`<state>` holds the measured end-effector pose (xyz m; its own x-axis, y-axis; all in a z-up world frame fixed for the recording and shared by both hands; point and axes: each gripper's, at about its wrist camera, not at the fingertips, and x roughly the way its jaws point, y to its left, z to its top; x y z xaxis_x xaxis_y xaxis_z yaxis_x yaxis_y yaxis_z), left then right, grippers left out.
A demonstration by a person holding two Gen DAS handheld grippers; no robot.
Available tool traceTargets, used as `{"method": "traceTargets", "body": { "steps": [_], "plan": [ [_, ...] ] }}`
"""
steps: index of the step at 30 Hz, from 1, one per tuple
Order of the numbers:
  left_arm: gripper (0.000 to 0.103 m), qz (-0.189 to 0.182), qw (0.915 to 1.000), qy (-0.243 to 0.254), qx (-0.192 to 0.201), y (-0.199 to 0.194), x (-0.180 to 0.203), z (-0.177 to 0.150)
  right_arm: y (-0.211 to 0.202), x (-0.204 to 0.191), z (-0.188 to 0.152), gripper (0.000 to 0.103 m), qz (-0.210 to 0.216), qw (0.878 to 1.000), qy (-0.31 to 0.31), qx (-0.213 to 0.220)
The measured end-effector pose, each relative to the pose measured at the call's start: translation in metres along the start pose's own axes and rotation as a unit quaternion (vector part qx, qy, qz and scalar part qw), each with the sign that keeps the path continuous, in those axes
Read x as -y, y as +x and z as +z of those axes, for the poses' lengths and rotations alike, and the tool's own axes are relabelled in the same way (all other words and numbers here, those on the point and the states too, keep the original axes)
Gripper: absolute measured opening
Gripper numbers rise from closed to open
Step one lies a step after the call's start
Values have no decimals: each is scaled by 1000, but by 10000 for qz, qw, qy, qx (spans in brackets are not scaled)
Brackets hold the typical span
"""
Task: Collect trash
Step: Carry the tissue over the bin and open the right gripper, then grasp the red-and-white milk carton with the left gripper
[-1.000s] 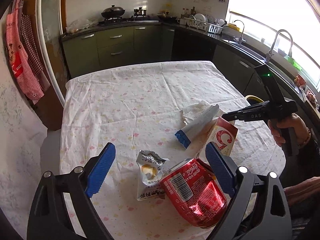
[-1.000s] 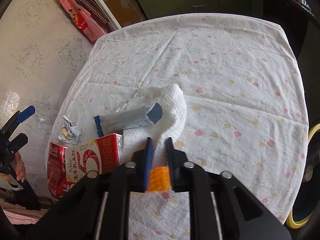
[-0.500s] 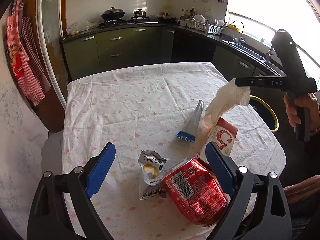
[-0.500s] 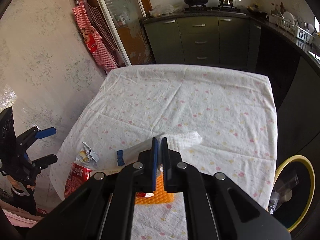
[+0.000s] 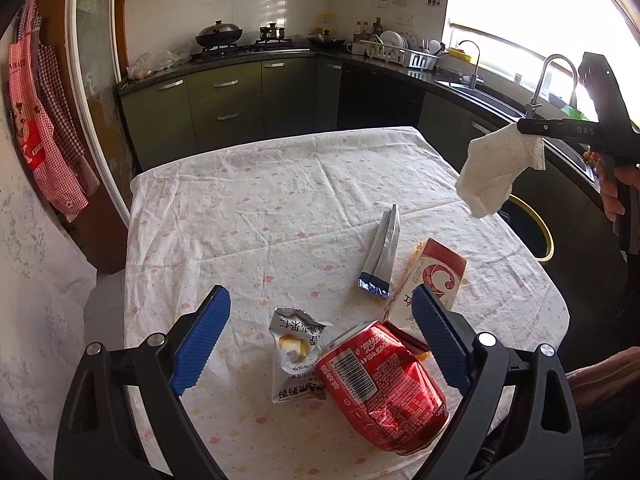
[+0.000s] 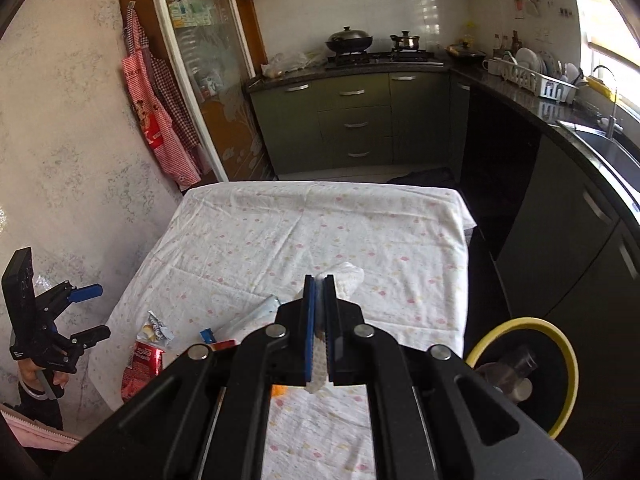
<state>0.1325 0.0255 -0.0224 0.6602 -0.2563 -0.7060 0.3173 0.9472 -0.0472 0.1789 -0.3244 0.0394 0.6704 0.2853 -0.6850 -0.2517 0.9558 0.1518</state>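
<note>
My right gripper [image 6: 319,280] is shut on a white paper towel [image 5: 490,176] and holds it high over the table's right edge; the towel also shows between the pads in the right wrist view [image 6: 344,276]. My left gripper [image 5: 320,340] is open and empty, low over the near table edge. Between its fingers lie a crushed red cola can [image 5: 380,384] and a torn silver snack wrapper [image 5: 294,352]. A red-and-white carton [image 5: 434,280] lies beside the can. A grey-blue sachet [image 5: 382,256] lies past it.
A yellow-rimmed trash bin [image 6: 524,376] stands on the floor right of the table, with a clear bottle inside. The table wears a flowered cloth [image 5: 260,208]. Kitchen counters and a sink [image 5: 480,92] run along the right. Aprons [image 5: 40,120] hang on the left.
My right gripper has lifted the paper towel off the table and carried it up and to the right. The sachet slid off the towel and lies on the cloth. My left gripper stayed put.
</note>
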Motion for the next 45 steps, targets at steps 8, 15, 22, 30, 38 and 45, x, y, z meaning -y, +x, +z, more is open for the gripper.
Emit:
{"method": "traceTargets", "body": {
  "steps": [8, 15, 22, 30, 38, 45],
  "plan": [
    [91, -52, 9997, 212, -49, 6, 19, 8, -13, 80, -27, 5, -988, 9937, 455, -260],
    [91, -105, 9990, 423, -108, 11, 38, 15, 2, 156, -62, 5, -1544, 9797, 1109, -643],
    [91, -142, 9976, 640, -202, 16, 55, 18, 24, 215, -92, 5, -1785, 9655, 1651, -939],
    [91, -230, 9957, 829, -355, 28, 67, 17, 35, 248, -109, 40, -2389, 9457, 1957, -1011],
    [91, -428, 9879, 1373, -588, 42, 90, 14, 19, 193, -112, 47, -1823, 9685, 1560, -670],
    [91, -666, 9726, 1944, -1089, 74, 112, 11, 19, 133, -125, 51, -1020, 9847, 1307, -539]
  ]
}}
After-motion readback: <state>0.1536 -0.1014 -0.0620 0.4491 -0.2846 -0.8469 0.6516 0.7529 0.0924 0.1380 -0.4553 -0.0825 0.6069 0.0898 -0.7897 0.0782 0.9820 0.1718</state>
